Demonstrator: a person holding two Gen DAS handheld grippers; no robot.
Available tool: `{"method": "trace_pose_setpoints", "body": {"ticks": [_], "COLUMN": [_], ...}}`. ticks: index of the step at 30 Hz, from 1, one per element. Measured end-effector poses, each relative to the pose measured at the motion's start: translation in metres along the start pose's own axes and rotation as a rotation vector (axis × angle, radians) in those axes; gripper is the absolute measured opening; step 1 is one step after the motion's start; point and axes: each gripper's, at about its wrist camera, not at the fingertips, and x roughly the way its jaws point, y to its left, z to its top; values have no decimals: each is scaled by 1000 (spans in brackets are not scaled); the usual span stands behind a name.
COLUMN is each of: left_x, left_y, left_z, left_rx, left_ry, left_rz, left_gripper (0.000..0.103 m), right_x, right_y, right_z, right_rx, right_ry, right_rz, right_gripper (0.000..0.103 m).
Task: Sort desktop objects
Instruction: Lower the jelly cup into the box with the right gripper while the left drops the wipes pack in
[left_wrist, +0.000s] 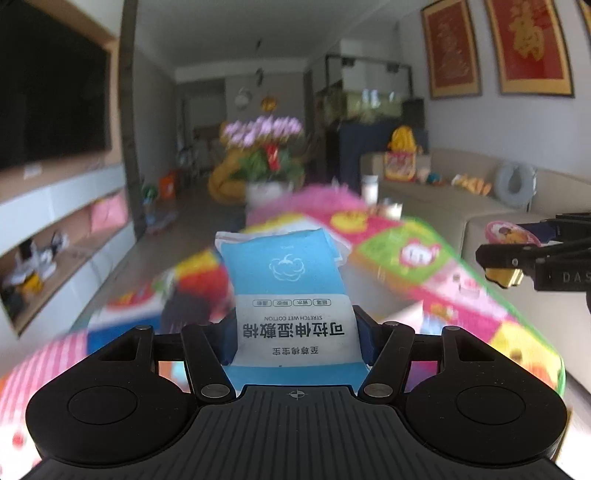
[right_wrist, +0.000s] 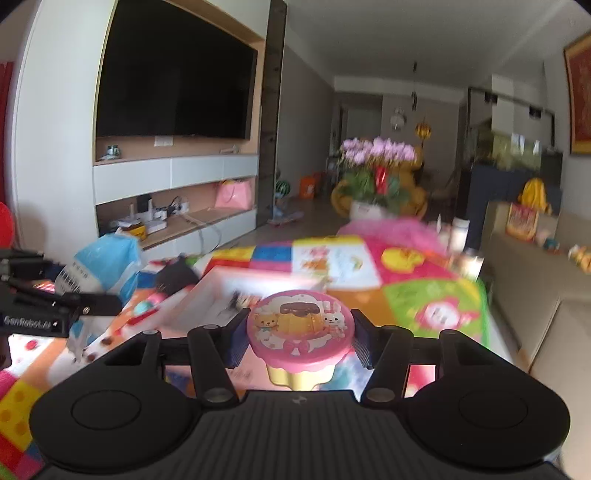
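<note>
Both wrist views look forward along their grippers, low and close over the patterned surface (left_wrist: 436, 266), sharing the flower pot (right_wrist: 373, 184) and television (right_wrist: 173, 70) beyond.

The left matte black plastic two-finger gripper (left_wrist: 293, 332) has a ribbed housing, a small crosshair mark at its front edge, two round domed caps, and linkage bars pinned with grey metal screws. Its fingers (left_wrist: 369, 334) carry dark blue ribbed pads. The right matte black plastic two-finger gripper (right_wrist: 298, 334) has the same ribbed housing, domed caps, grey pivot screws and blue ridged fingers (right_wrist: 362, 341). White lettering "GenRobot.AI" shows along the left gripper's side in the right wrist view.
</note>
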Motion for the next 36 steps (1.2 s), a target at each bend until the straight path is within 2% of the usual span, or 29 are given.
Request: {"method": "trace_pose_setpoints", "body": {"ticks": [1, 3, 4, 5, 8, 11, 13, 16, 19, 21, 23, 28, 32, 34, 36], "left_x": [10, 36, 51, 64, 68, 48, 35, 19, 5, -7, -15, -14, -16, -19, -23], "left_y": [-1, -2, -2, -1, 3, 12, 22, 38, 53, 60, 62, 67, 78, 84, 90], "left_z": [10, 24, 28, 30, 17, -15, -40, -68, -82, -88, -94, -118, -135, -140, -142], "left_rx": [4, 9, 17, 17, -14, -17, -37, -115, -184, -207, -211, -202, -296, -348, -390], "left_ry": [-29, -68, -54, -29, 3, 18, 64, 128, 152, 155, 152, 179, 194, 200, 170], "left_rz": [-12, -22, -36, -45, -33, 21, 56, 90, 110, 121, 138, 227, 265, 287, 303], "left_gripper": [66, 76, 92, 97, 100, 102, 102, 103, 103, 103, 103, 103, 103, 103, 103], "right_x": [3, 11, 16, 22, 36, 46, 60, 89, 127, 152, 165, 158, 133, 122, 114], "right_y": [-3, -10, -13, -15, -20, -22, -18, -11, -3, 3, 9, 16, 41, 60, 80], "right_z": [10, 27, 36, 44, 61, 69, 74, 82, 88, 89, 88, 80, 62, 46, 26], "right_rx": [-6, -7, -3, 3, 29, 39, 38, 59, 68, 62, 64, 84, -15, -67, -121], "right_ry": [-20, -51, -62, -67, -57, -38, -16, 29, 71, 113, 126, 149, 142, 164, 188], "right_rz": [-5, 6, 11, 12, 11, 36, 54, 78, 87, 72, 33, 61, 80, 125, 179], "right_gripper": [56, 56, 56, 56, 56, 56, 56, 56, 56, 74, 75, 77, 79, 79, 77]}}
